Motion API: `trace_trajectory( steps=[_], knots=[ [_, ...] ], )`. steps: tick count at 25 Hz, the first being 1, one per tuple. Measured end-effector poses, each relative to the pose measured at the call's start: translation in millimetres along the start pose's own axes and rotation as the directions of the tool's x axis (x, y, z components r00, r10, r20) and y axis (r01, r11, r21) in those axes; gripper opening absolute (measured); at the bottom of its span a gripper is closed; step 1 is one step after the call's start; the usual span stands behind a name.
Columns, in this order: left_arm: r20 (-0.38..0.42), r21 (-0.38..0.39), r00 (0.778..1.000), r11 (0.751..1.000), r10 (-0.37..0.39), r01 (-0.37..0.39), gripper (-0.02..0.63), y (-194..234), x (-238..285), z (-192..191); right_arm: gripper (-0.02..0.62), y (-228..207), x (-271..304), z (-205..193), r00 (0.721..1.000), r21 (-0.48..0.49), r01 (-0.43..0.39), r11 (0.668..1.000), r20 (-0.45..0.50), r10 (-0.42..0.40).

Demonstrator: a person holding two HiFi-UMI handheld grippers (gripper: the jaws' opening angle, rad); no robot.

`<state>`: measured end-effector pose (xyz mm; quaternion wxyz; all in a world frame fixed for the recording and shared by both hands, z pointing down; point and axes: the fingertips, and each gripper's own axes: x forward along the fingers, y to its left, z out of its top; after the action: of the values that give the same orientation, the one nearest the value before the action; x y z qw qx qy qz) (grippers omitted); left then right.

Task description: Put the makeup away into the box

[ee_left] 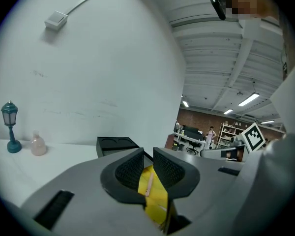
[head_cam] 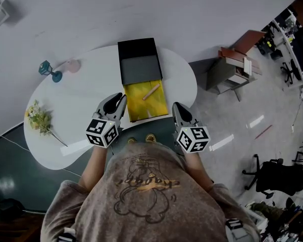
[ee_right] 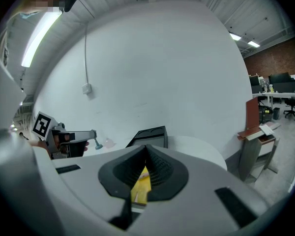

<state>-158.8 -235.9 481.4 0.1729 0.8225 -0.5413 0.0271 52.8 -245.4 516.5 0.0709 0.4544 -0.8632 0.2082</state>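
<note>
Currently: white kidney-shaped table (head_cam: 81, 97), with a black box (head_cam: 139, 59) lying open from its 12 o'clock edge and the yellow-lined half (head_cam: 135, 99) nearer the person. Left gripper (head_cam: 120, 101) hovers at the lining's 9 o'clock side, jaws a narrow slit apart, nothing between them. Right gripper (head_cam: 178, 108) is at the lining's 4 o'clock, jaw tips touching, empty. Flower sprig (head_cam: 39, 119) at the table's 9 o'clock; teal lamp figurine (head_cam: 49, 69) and pink blob (head_cam: 73, 65) at 10 o'clock. Makeup stick (head_cam: 151, 91) lies diagonally inside the yellow-lined half.
</note>
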Motion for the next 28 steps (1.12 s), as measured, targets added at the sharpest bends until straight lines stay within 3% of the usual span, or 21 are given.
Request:
trace_trajectory(
  steps=[14,28],
  knots=[
    [-0.012,-0.003,0.997,0.997,0.079,-0.079,0.060,19.3,-8.0,-30.5,0.003,-2.8,-9.7,-9.1,1.000,-0.046,0.015,0.999,0.003,-0.015],
    [-0.016,-0.009,0.997,0.997,0.071,-0.071,0.021,20.7,-5.5,-35.7,0.003,-9.1,-10.2,-11.8,1.000,-0.037,0.031,0.999,0.002,-0.031]
  ],
)
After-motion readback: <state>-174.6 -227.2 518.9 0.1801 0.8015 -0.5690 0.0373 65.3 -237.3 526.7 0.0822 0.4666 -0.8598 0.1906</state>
